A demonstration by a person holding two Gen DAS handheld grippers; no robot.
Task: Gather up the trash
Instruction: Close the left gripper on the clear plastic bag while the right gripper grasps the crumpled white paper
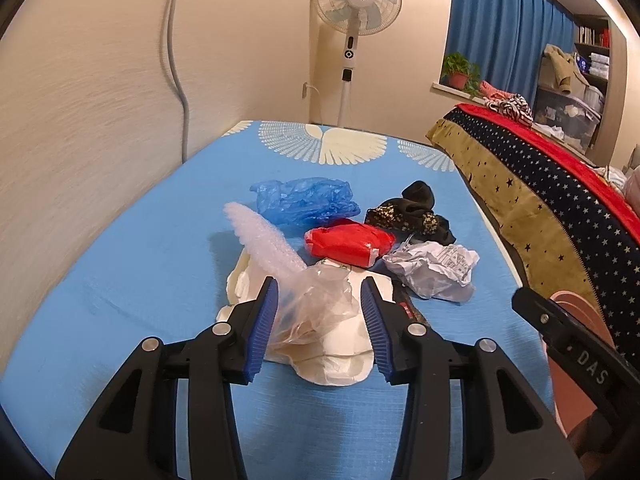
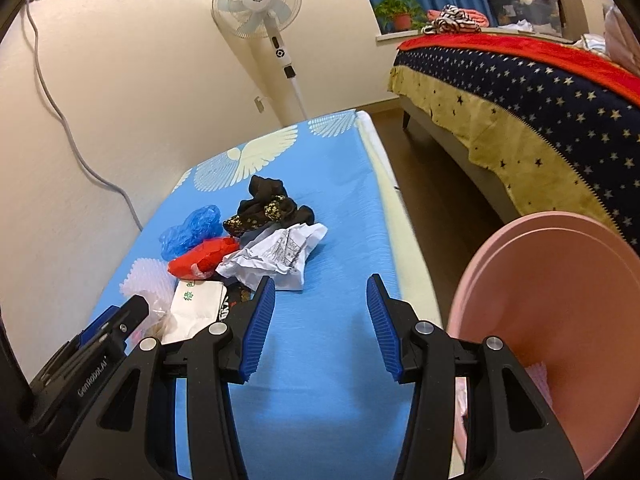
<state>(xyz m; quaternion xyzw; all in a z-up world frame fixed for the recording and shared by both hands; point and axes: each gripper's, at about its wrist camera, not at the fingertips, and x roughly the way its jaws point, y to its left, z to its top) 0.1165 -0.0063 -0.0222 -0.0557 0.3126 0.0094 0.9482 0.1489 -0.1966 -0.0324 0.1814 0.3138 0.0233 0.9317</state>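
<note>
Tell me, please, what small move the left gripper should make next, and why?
Probably ease the left gripper forward and close: the clear plastic bag already sits between its open fingers, not yet pinched, and the pink bin waits to the right.
</note>
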